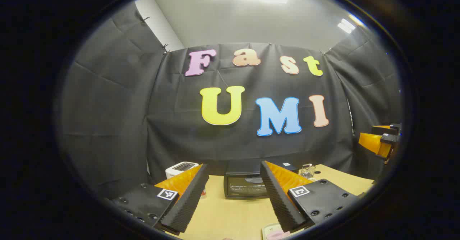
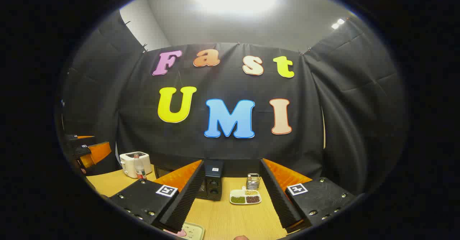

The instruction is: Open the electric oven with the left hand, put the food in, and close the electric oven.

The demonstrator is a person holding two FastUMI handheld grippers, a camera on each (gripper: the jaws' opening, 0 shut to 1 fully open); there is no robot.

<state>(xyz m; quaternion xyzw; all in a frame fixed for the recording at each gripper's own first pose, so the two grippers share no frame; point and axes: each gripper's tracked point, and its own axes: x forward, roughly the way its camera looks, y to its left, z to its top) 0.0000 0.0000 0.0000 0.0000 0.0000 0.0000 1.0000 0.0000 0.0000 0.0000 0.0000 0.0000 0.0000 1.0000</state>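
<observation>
The black electric oven [image 1: 246, 187] stands on the wooden table [image 1: 230, 215] against the back wall, its glass door closed. My left gripper [image 1: 234, 165] is open and empty, held above the table, with the oven framed between its fingers. My right gripper [image 2: 231, 161] is also open and empty; its left finger hides most of the oven [image 2: 212, 184], leaving the knob panel showing. A pale tray with pink food [image 2: 189, 230] lies on the table just below both grippers, also seen as the tray [image 1: 274, 231] in the left gripper view.
A white toaster [image 2: 133, 164] and a bottle [image 2: 138, 168] stand left of the oven. A divided dish of beans [image 2: 245, 197] and a metal holder [image 2: 253, 181] sit to its right. The other gripper [image 1: 380, 141] hangs at the far right.
</observation>
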